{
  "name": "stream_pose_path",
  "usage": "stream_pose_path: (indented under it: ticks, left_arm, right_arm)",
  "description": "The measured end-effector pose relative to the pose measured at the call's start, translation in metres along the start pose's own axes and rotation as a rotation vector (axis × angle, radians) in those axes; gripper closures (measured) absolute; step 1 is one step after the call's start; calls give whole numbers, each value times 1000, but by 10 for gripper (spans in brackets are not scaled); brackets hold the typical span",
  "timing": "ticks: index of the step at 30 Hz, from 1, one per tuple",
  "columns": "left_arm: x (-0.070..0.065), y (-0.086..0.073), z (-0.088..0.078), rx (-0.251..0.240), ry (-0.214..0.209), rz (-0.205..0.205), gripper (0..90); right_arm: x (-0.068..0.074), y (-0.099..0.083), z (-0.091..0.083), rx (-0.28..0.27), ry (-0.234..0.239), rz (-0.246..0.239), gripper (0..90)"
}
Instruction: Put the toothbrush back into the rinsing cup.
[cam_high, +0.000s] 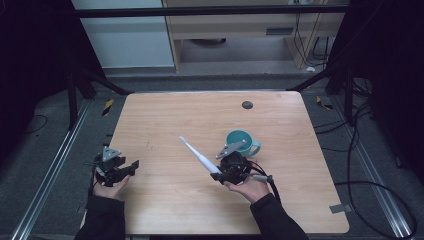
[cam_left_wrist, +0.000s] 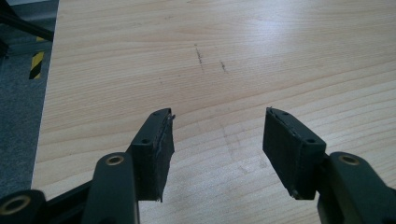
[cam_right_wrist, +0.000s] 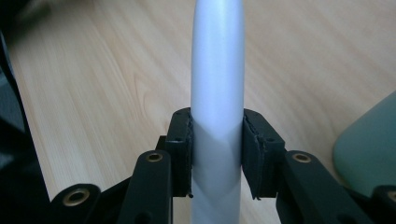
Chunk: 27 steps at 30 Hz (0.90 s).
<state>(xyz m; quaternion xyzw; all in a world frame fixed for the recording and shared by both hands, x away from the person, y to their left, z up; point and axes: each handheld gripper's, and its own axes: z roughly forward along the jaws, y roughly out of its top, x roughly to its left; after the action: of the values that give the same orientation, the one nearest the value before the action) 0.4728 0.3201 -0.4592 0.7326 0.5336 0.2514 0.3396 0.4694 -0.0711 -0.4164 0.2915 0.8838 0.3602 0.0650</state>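
My right gripper (cam_high: 218, 173) is shut on the thick end of a long white tapered stick (cam_high: 198, 156), which points up and to the far left above the wooden table (cam_high: 170, 115). In the right gripper view the white stick (cam_right_wrist: 217, 93) runs straight up between the two black pads (cam_right_wrist: 181, 149), clamped on both sides. A teal mug (cam_high: 241, 142) stands just behind that gripper, handle to the right; its pale rim (cam_right_wrist: 369, 144) shows at the right edge. My left gripper (cam_high: 134, 166) rests near the table's left front, open, with bare wood between its fingers (cam_left_wrist: 156, 149).
A small dark round disc (cam_high: 247, 105) sits in the tabletop near the far edge. Black cables (cam_high: 370, 185) trail over the grey floor to the right. Yellow-black tape (cam_high: 107, 107) marks the floor by the far left corner.
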Motion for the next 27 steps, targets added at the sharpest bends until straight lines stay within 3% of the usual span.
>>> stream_pose_path:
  ticks: [2, 3, 7, 8, 10, 13, 16, 24, 27]
  left_arm:
    - [0, 0, 0, 1, 0, 1, 424]
    - [0, 0, 0, 1, 0, 2, 424]
    - [-1, 0, 1, 1, 0, 2, 423]
    - [-1, 0, 0, 0, 0, 2, 424]
    - [0, 0, 0, 0, -1, 2, 424]
    - [0, 0, 0, -1, -1, -3, 424]
    - [0, 0, 0, -1, -1, -3, 424]
    - [0, 0, 0, -3, -1, -4, 424]
    - [0, 0, 0, -5, -1, -5, 424]
  right_arm:
    - [-3, 3, -7, -92, -3, 29, 662]
    - [-3, 3, -7, -92, -3, 29, 662]
    - [-6, 5, -14, -185, -20, 57, 662]
    - [-8, 7, -17, -230, -31, 72, 662]
    - [-8, 8, -18, -245, -37, 76, 662]
    - [-13, 9, -24, -328, -57, 106, 662]
    - [-17, 12, -29, -396, -111, 119, 662]
    - [-28, 18, -38, -500, -178, 156, 663]
    - [-31, 19, -39, -507, -204, 158, 662]
